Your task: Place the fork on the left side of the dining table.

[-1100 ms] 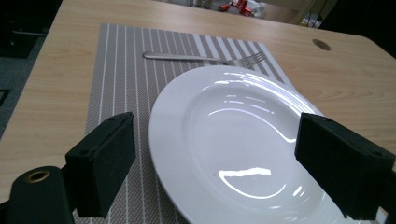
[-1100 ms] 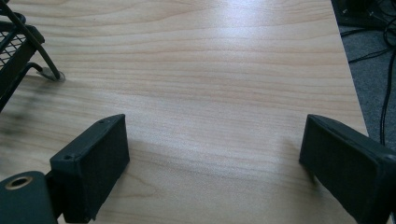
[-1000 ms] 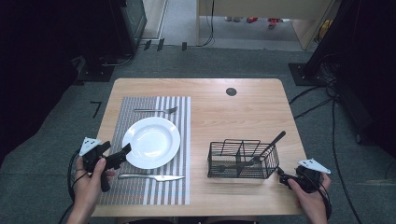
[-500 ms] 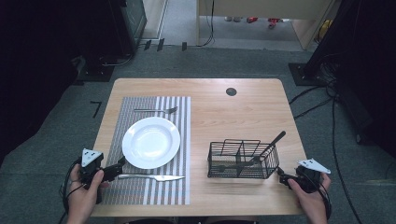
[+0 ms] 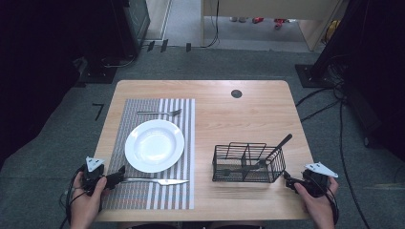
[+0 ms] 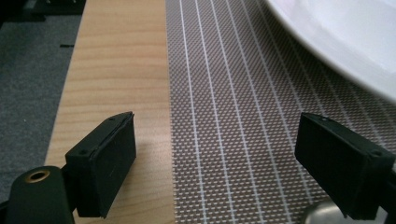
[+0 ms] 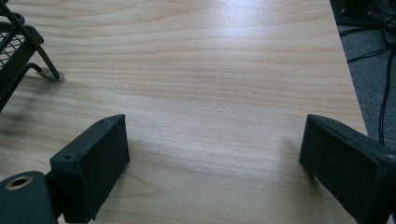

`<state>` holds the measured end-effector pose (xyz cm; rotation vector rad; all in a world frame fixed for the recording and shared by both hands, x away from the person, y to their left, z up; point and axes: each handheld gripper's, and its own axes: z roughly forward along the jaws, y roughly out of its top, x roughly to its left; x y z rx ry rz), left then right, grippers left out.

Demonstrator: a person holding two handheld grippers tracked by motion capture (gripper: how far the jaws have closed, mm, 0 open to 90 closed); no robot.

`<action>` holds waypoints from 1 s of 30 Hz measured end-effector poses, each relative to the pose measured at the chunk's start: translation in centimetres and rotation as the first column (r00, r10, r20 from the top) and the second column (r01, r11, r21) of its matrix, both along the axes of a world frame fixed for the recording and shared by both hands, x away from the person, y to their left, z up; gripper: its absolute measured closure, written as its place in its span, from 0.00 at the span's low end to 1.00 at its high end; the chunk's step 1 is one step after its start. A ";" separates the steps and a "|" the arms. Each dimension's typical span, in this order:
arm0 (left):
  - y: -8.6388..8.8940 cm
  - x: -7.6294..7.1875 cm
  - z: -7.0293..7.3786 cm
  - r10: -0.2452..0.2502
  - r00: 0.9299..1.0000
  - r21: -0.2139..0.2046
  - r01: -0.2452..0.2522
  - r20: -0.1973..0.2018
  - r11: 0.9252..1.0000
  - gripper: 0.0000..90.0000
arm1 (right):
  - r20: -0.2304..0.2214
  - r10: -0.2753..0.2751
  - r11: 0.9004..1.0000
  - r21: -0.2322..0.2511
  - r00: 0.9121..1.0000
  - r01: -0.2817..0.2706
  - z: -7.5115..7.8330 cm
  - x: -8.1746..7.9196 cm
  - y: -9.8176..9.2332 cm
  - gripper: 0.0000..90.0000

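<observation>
both hand-held grippers are sitting with jaws spread wide and holding nothing. left hand-held gripper (image 5: pixel 116 177) is hovering at the near left corner of the table (image 5: pixel 248 109), its jaws straddling the edge of the striped placemat (image 5: pixel 143 191), with the knife (image 5: pixel 157 181) handle end showing just beside one jaw and the white plate (image 5: pixel 154 145) rim near. right hand-held gripper (image 5: pixel 289 183) is resting low over bare wood at the near right corner, close to the table's right edge, with the black wire caddy (image 5: pixel 248 163) just beside it. a fork (image 5: pixel 160 113) is lying on the mat beyond the plate. open wood is lying between plate and caddy and across the far half.
</observation>
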<state>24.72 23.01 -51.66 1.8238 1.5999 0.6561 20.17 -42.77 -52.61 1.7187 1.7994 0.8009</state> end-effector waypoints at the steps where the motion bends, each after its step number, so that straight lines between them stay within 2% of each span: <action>1: 0.0 0.0 -0.1 0.001 1.000 0.009 -0.001 0.007 1.000 0.14 | -0.001 -0.001 1.000 0.001 1.000 0.001 0.0 0.0 0.0 0.08; 6: -0.2 0.0 -0.1 -0.007 1.000 0.022 0.007 0.003 1.000 0.12 | 0.000 0.000 1.000 0.000 1.000 0.000 0.0 0.0 0.0 0.08; 30: -0.2 0.0 -0.1 -0.008 1.000 0.021 0.008 0.002 1.000 0.13 | -0.001 0.000 1.000 0.001 1.000 0.001 0.0 0.0 0.0 0.08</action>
